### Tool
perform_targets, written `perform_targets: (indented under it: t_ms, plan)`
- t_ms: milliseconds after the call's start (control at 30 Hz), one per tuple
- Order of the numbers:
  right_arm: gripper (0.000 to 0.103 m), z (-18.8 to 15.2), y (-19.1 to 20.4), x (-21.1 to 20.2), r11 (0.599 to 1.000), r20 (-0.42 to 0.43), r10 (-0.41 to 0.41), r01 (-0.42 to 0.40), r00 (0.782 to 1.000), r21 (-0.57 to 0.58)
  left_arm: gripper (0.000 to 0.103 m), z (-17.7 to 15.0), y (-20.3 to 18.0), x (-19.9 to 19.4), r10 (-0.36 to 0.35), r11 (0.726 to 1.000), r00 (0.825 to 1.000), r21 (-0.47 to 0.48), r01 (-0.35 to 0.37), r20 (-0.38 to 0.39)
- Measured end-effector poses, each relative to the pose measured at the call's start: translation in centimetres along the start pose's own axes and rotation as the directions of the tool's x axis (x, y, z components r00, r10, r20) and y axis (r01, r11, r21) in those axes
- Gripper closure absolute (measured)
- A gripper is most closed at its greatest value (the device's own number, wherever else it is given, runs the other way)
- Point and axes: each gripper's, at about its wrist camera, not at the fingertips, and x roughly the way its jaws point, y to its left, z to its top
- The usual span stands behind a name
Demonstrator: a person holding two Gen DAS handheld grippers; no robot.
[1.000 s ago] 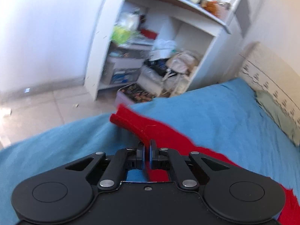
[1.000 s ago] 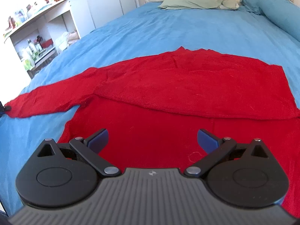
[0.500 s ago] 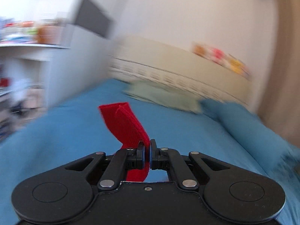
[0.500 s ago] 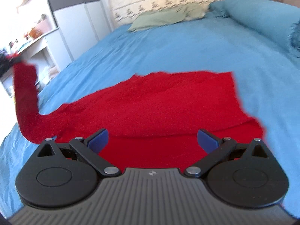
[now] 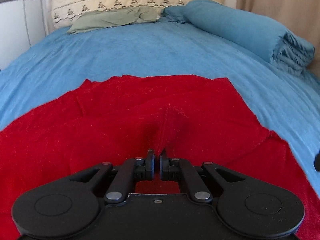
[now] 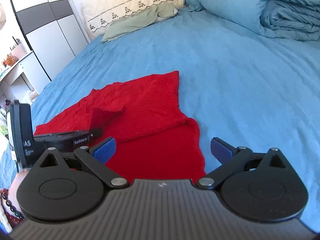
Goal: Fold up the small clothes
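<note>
Left wrist view: left claw clamped on the sleeve, laying it over the sweater ahead; next it should release, while the right claw, apart, holds nothing.

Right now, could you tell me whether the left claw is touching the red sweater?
Touching. The left wrist view shows the left claw shut on a raised ridge of the sweater.

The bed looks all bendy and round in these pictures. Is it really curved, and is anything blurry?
In the left wrist view the fisheye lens bows the blue bed into a dome; the picture is sharp, with the left claw shut on the red sweater. In the right wrist view the bed's lines bend too, the white shelf corner is washed out by glare, and the open right claw looks crisp.
</note>
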Motion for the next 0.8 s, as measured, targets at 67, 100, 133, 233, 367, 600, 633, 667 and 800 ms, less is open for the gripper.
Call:
perform_targets:
  t_ms: [67,100,133,233,367,600,633,667,800]
  plan:
    - [0.000,-0.3,-0.1,0.1,1.000,0.010,-0.004,0.004,1.000,0.016,0.059,0.2,0.2,-0.8,-0.020,1.000,1.000,0.012,0.020,0.016]
    - [0.000,-0.2,-0.2,0.2,1.000,0.016,-0.011,0.011,1.000,0.023,0.029,0.2,0.6,-1.4,-0.034,0.999,0.999,0.018,0.034,0.031]
    - [0.000,-0.2,-0.2,0.3,0.999,0.021,-0.014,0.013,1.000,0.032,0.020,0.2,0.3,-2.3,-0.047,0.998,0.997,0.035,0.045,0.058]
    - [0.000,0.0,-0.2,0.6,0.998,0.032,0.009,-0.011,0.999,0.056,0.012,-0.3,1.1,-5.0,-0.052,0.997,0.992,0.061,0.045,0.117]
    - [0.000,0.2,0.6,1.0,0.998,0.033,0.037,-0.039,0.999,0.055,0.010,-0.8,4.4,-7.1,0.035,0.999,0.992,0.024,-0.038,0.125]
    - [0.000,1.0,6.4,4.8,0.994,0.010,0.099,-0.099,0.995,-0.047,0.008,-2.1,13.0,-8.7,0.238,0.965,0.967,-0.136,-0.224,0.093]
    - [0.006,1.2,7.2,5.6,0.995,0.007,0.083,-0.083,0.997,-0.055,0.008,-2.3,14.1,-8.9,0.260,0.957,0.961,-0.160,-0.243,0.091]
    - [0.011,1.3,7.9,6.5,0.996,0.001,0.075,-0.074,0.997,-0.052,0.008,-2.5,15.0,-9.1,0.275,0.950,0.958,-0.177,-0.256,0.088]
    - [0.024,1.9,9.6,9.6,0.996,-0.040,0.081,-0.082,0.996,-0.027,0.008,-3.7,17.9,-9.2,0.320,0.923,0.946,-0.240,-0.299,0.051]
